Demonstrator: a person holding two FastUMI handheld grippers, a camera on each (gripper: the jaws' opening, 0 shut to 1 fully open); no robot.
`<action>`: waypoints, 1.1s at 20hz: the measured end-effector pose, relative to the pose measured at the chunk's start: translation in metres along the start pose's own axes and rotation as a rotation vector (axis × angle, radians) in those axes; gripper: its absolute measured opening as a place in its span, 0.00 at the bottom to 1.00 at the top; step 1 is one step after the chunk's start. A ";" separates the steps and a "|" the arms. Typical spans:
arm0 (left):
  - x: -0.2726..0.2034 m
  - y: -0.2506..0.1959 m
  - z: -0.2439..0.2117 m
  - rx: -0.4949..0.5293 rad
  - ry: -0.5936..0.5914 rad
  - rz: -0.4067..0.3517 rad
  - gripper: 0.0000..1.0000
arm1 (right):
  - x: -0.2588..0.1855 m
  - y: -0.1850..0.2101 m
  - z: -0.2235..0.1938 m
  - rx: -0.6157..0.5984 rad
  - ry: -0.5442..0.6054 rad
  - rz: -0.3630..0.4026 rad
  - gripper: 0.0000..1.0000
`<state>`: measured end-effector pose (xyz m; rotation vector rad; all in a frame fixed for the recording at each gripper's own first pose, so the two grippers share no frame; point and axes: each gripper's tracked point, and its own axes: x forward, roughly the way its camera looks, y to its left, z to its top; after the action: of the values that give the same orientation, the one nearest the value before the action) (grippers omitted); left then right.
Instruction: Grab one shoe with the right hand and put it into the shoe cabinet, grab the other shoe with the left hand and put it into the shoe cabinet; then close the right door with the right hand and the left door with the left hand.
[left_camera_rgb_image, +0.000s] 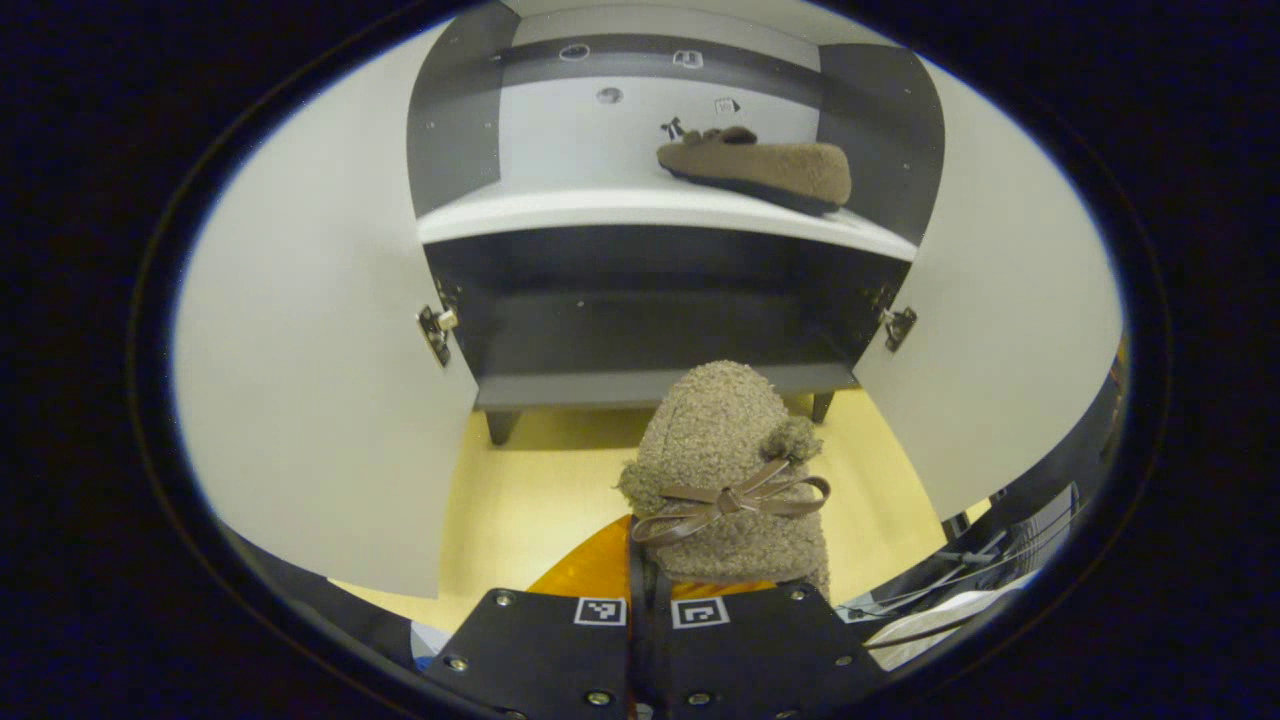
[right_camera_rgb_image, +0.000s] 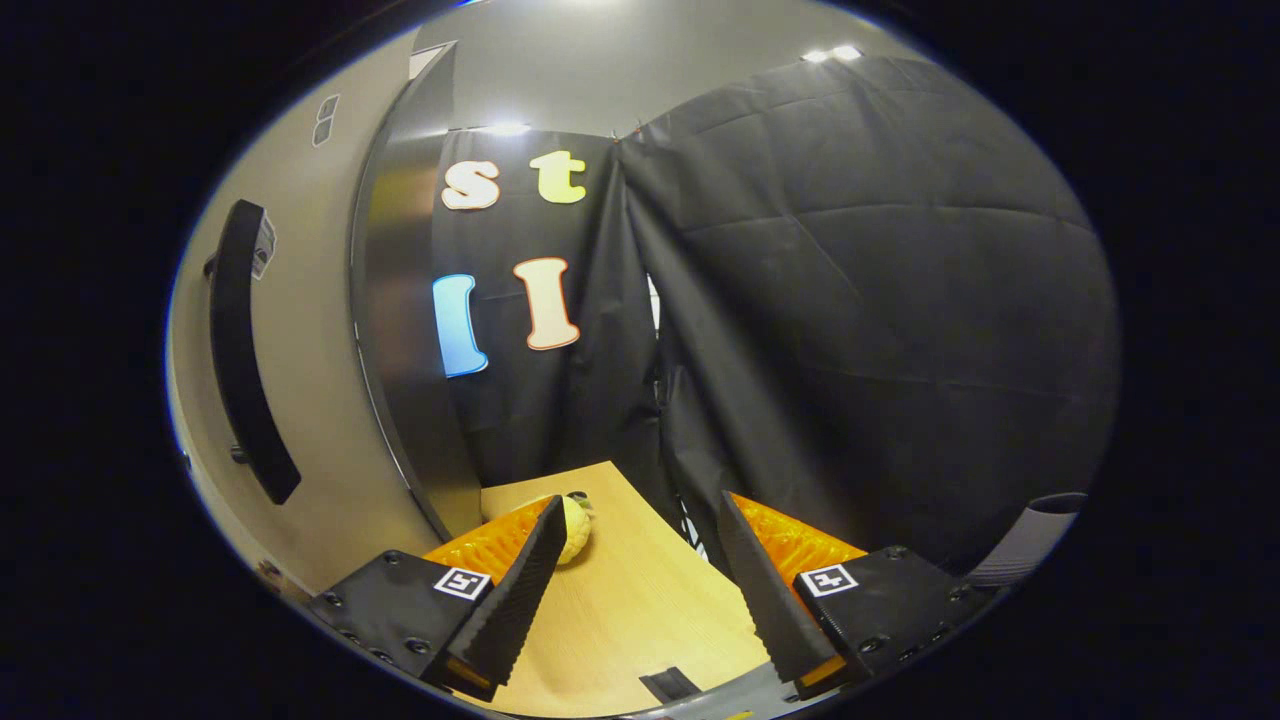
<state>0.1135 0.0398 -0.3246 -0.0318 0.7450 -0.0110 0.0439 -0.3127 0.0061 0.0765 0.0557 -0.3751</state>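
In the left gripper view, a fuzzy brown shoe (left_camera_rgb_image: 725, 480) with a thin bow is being held up in front of the open shoe cabinet (left_camera_rgb_image: 660, 215). The left gripper (left_camera_rgb_image: 650, 600) is closed at the shoe's heel end, and its fingers are being pressed together on the shoe's back edge, so that almost no gap is left between them. The toe is being pointed toward the cabinet's dark lower compartment, above the yellow floor (left_camera_rgb_image: 540, 490), and the shoe is being kept outside the cabinet, in front of its lower shelf.

The other shoe (left_camera_rgb_image: 757, 168), of the same brown fleece, is being shown lying on its sole on the white upper shelf, toward the right side. Both doors are being left wide open: the left door (left_camera_rgb_image: 320, 330) and the right door (left_camera_rgb_image: 1000, 320) are swung outward, with a hinge seen at the inner edge of each.

In the right gripper view, the right gripper (right_camera_rgb_image: 635, 570) is being held with its fingers spread wide apart and nothing between them. A wooden table (right_camera_rgb_image: 630, 600) is seen below it, with a small pale yellow object (right_camera_rgb_image: 575, 528) lying just beyond the left finger. A pale panel with a dark curved handle (right_camera_rgb_image: 245, 350) is seen at the left.
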 end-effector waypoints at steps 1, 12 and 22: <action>-0.005 0.005 0.010 -0.006 -0.021 0.019 0.02 | 0.009 0.002 0.006 -0.004 -0.017 0.023 0.93; -0.038 0.027 0.134 -0.064 -0.227 0.157 0.01 | 0.057 0.016 0.026 0.053 -0.093 0.167 0.96; -0.007 0.066 0.257 -0.122 -0.426 0.230 0.01 | 0.043 0.017 0.025 -0.013 -0.117 0.173 0.92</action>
<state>0.2828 0.1119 -0.1330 -0.0621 0.3190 0.2537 0.0906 -0.3150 0.0294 0.0456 -0.0641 -0.2053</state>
